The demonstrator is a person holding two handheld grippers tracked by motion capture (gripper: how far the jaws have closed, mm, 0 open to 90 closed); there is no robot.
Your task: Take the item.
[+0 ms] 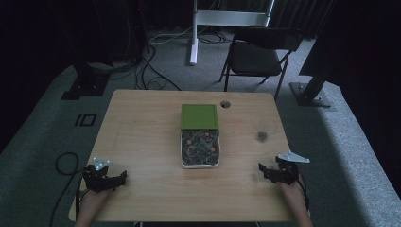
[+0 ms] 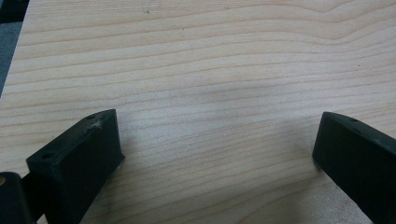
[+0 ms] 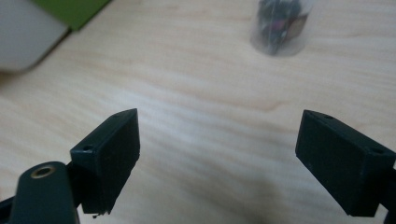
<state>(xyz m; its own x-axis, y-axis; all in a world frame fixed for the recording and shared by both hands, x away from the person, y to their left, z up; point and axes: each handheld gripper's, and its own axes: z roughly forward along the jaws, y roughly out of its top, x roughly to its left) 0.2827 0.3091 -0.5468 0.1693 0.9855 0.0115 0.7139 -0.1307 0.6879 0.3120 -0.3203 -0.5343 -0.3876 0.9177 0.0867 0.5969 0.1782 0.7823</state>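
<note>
A clear box (image 1: 200,149) of dark bits with red pieces stands mid-table, and its green lid (image 1: 199,116) lies across the far half. My left gripper (image 1: 118,178) rests near the front left corner, open, with bare wood between its jaws (image 2: 217,135). My right gripper (image 1: 265,171) sits near the front right, also open and holding nothing (image 3: 219,135). In the right gripper view, ahead of the jaws, stands a small clear cup (image 3: 280,23) with dark contents; in the high view the cup (image 1: 261,136) is right of the box. The green lid's corner (image 3: 70,9) shows at the upper left.
The wooden table (image 1: 142,137) has a round cable hole (image 1: 225,104) near its far edge. A black folding chair (image 1: 257,54) and a white stand (image 1: 194,33) are on the carpet beyond. Cables (image 1: 66,165) trail at the left.
</note>
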